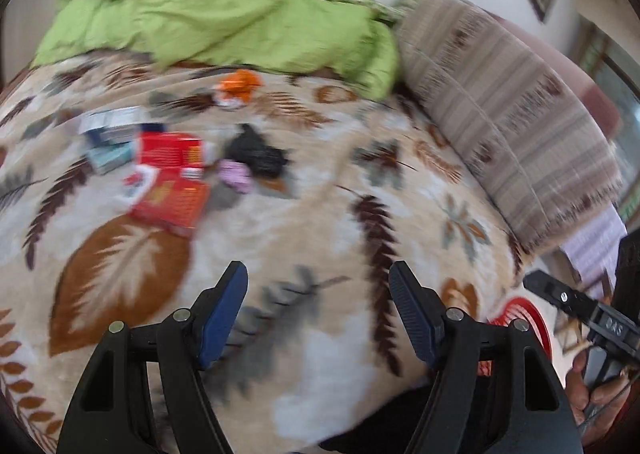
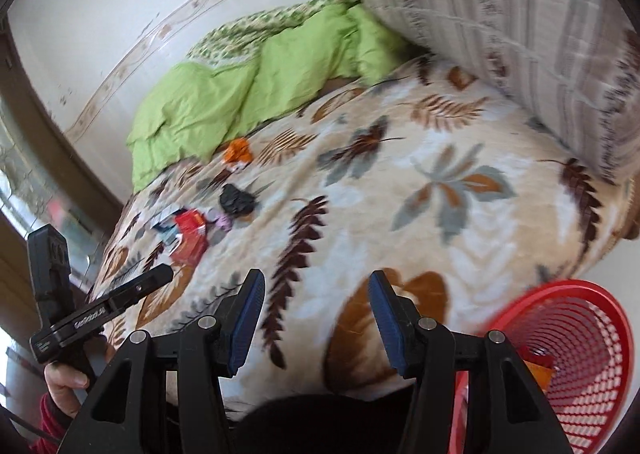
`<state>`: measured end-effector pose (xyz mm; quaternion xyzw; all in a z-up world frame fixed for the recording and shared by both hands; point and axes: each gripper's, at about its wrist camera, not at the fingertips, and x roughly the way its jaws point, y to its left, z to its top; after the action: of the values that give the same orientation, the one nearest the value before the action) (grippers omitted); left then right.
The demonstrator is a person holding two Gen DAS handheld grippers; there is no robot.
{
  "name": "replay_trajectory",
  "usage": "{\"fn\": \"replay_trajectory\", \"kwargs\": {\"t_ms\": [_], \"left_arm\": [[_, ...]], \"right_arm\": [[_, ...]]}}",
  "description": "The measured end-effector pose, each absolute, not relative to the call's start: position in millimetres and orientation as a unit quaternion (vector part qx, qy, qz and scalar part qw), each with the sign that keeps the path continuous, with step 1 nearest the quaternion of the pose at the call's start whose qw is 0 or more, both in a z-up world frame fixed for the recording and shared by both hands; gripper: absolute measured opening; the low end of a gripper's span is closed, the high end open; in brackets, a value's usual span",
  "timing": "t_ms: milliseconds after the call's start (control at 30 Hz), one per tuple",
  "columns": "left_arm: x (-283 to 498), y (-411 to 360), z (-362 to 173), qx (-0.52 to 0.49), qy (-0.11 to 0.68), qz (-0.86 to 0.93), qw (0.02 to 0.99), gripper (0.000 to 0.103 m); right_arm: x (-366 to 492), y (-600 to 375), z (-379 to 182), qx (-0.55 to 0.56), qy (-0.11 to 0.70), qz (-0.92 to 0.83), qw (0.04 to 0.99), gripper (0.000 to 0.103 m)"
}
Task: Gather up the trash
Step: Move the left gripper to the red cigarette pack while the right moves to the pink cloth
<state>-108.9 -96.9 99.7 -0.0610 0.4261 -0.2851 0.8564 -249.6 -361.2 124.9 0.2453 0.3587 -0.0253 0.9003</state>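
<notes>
Here, left hand-held gripper [image 1: 318, 310] and right hand-held gripper [image 2: 316, 320] level, jaws apart, above blanket [image 2: 400, 213]

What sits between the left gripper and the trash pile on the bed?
Nothing visible. Left gripper is open and empty; only bare blanket lies between it and the trash pile. The basket sits off the bed's near edge, also unobstructed.

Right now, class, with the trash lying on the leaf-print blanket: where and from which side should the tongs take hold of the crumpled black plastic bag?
Grip the black plastic bag by its raised crumpled top, coming from above on its bare right side: boxes and a pink scrap crowd its left.
</notes>
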Motion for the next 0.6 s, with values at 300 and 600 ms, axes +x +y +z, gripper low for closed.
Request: {"fn": "replay_trajectory", "kwargs": {"t_ms": [300, 600], "left_arm": [[-47, 0, 67, -0.121, 0.434, -0.125, 0.884, 0.072], [-25, 32, 49, -0.142, 0.461, -0.11, 0.869, 0.072]], "right_arm": [[-117, -272, 97, 0.251, 0.423, 0.09, 0.866, 0.057], [4, -207, 49, 0.238, 0.448, 0.085, 0.858, 0.04]]}}
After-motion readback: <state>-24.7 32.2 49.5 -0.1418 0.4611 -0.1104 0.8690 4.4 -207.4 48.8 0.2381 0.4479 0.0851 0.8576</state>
